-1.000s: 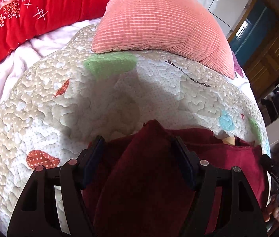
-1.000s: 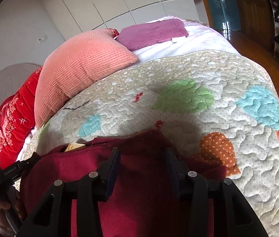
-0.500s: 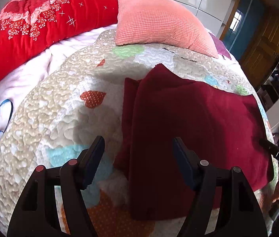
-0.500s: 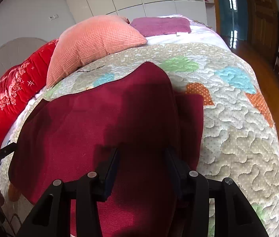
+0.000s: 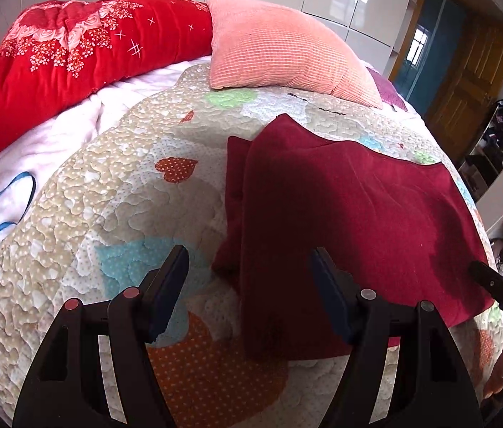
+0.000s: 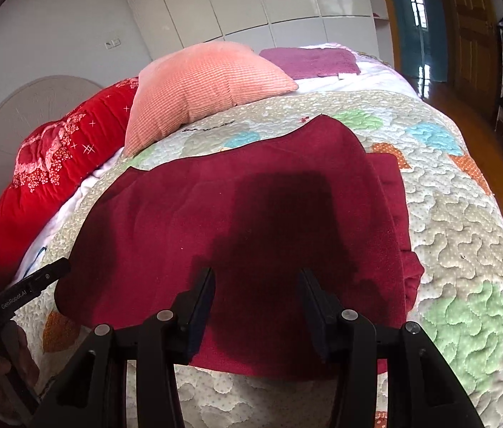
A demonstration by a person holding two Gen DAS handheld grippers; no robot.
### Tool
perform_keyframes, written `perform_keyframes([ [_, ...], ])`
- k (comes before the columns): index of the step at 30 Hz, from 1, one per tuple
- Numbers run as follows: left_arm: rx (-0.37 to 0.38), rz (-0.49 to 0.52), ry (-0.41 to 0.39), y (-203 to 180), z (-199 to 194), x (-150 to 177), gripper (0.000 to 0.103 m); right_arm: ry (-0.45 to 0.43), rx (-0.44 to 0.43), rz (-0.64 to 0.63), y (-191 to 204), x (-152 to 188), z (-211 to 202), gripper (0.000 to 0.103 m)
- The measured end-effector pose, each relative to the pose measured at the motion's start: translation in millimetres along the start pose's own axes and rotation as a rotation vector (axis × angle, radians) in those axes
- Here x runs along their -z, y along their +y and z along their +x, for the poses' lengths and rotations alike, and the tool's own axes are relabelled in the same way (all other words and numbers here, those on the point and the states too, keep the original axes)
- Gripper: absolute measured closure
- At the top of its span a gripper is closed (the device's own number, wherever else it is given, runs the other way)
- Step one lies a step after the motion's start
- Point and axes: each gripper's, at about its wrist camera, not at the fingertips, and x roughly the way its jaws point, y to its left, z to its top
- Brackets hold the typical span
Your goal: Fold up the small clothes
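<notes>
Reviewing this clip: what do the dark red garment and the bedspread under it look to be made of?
Dark red garment: soft matte fabric, probably fleece or brushed knit; faint nap, no sheen, thick rounded fold edges. Exact fibre cannot be told.

Bedspread: quilted cotton-like cloth; puffy wavy stitching, fine dot print, coloured heart patches, matte finish.

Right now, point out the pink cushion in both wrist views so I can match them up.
Left wrist view: the pink cushion lies at top centre, on the far edge of the quilt, right of the red blanket.
Right wrist view: the pink cushion sits upper left of centre, beyond the dark red garment.
Shared landmark: the red blanket adjoins the cushion's left side in both.
</notes>
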Motion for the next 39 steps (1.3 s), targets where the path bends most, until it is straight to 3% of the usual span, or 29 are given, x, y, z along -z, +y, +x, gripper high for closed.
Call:
perform_keyframes([
  [4, 0.026, 0.030, -0.050, -7, -5, -4, 0.032, -0.036, 0.060, 0.016, -5, -7, -2, 0.056],
  [9, 0.005, 0.090, 0.011, -18, 13, 4, 0.032, -0.044, 0.169, 0.086, -40, -7, 5, 0.055],
  [12, -0.002, 0.091, 0.036, -16, 22, 10, 0.032, -0.065, 0.108, 0.101, -53, 2, 12, 0.055],
  [14, 0.013, 0.073, 0.036, -13, 25, 11, 0.032, -0.086, 0.118, 0.070, -48, 6, 12, 0.054],
  [17, 0.031, 0.048, 0.040, -11, 28, 12, 0.032, -0.115, 0.075, 0.045, -45, 6, 7, 0.044],
  [22, 0.046, 0.054, 0.027, -12, 26, 14, 0.032, -0.196, 0.008, 0.159, -65, 7, -9, 0.044],
  [26, 0.032, 0.060, 0.026, -14, 31, 17, 0.027, -0.103, 0.072, 0.256, -86, 12, 11, 0.037],
  [29, 0.045, 0.040, 0.033, -10, 32, 17, 0.027, -0.101, 0.013, 0.324, -100, 15, 10, 0.036],
  [36, 0.051, 0.032, 0.031, -10, 27, 16, 0.027, -0.215, 0.094, 0.211, -74, 2, -22, 0.037],
  [39, 0.052, 0.037, 0.025, -10, 24, 15, 0.027, -0.179, 0.162, 0.148, -64, -14, -15, 0.037],
])
